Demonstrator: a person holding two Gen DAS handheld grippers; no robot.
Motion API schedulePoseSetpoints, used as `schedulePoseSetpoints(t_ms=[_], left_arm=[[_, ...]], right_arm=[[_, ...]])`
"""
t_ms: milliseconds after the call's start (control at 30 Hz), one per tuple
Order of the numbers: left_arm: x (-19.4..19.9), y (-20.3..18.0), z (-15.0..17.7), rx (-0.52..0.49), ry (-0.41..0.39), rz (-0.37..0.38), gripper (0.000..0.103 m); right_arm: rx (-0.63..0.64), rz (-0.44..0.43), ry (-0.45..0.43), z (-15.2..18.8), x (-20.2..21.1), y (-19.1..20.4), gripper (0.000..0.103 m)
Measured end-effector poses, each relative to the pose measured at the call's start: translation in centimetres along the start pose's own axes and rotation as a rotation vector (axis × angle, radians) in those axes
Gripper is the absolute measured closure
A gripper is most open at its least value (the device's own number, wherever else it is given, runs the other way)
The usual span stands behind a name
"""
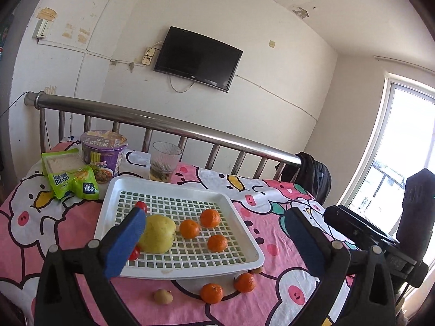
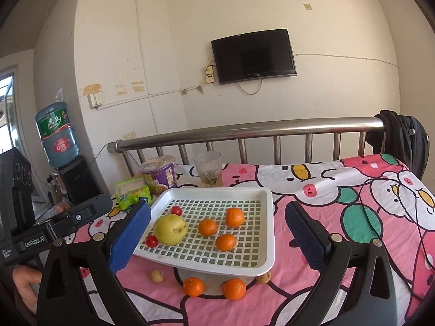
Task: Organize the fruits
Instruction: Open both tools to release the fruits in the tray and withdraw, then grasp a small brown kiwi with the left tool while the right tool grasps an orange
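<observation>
A pink cartoon bedsheet (image 1: 68, 217) covers the bed. In the left wrist view, the left tool (image 1: 217, 233) gapes empty above a white tray (image 1: 114, 190) holding a pear (image 1: 159, 233) and three tangerines (image 1: 189, 228). In the right wrist view, the right tool (image 2: 217, 233) stands apart too, empty; two oranges (image 2: 233, 288) lie near the tray's front edge.

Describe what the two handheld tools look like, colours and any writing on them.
Both tools match: black plastic frames with round silver bolt heads, ending in two fingers faced with ribbed blue pads, seen on the left tool and right tool. In the right wrist view the left tool's black body bears white lettering reading GenRobot.AI. No sleeves or cables on them are visible.
</observation>
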State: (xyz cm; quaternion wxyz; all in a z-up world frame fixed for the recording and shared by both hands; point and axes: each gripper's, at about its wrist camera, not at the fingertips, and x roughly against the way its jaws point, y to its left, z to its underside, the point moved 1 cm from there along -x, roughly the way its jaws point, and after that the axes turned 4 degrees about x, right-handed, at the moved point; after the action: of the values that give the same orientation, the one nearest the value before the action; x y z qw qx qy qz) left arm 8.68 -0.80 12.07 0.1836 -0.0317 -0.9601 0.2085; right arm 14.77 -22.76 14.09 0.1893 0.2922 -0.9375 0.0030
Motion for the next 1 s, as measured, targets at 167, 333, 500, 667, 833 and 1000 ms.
schedulePoseSetpoints(t_ms=[167,333,500,667,833,1000], left_arm=[[1.1,0.7,1.2,-0.001,0.018,-0.036,0.0],[1.2,1.9,2.8,-0.027,0.05,-0.097,0.0],[0.4,3.1,4.8,-0.021,0.112,-0.139,0.0],[-0.3,3.5,6.6,-0.043,0.155,-0.154,0.0],[-1.7,3.8,8.3,-0.063,0.214,-0.169,0.0],[-2.8,4.0,9.4,-0.084,0.26,-0.18,0.0]], right_arm=[[-0.001,0.008,-0.017,0.7,1.3,-0.7,0.001],[0.02,0.009,0.016,2.4,1.1,-1.0,0.001],[0.007,-0.005,0.056,4.2,0.5,-1.5,0.001],[-0.011,-0.01,0.1,5.9,-0.4,-1.9,0.001],[-0.003,-0.008,0.146,7.2,-1.7,-1.6,0.001],[0.012,-0.008,0.204,8.4,-3.3,-1.4,0.001]])
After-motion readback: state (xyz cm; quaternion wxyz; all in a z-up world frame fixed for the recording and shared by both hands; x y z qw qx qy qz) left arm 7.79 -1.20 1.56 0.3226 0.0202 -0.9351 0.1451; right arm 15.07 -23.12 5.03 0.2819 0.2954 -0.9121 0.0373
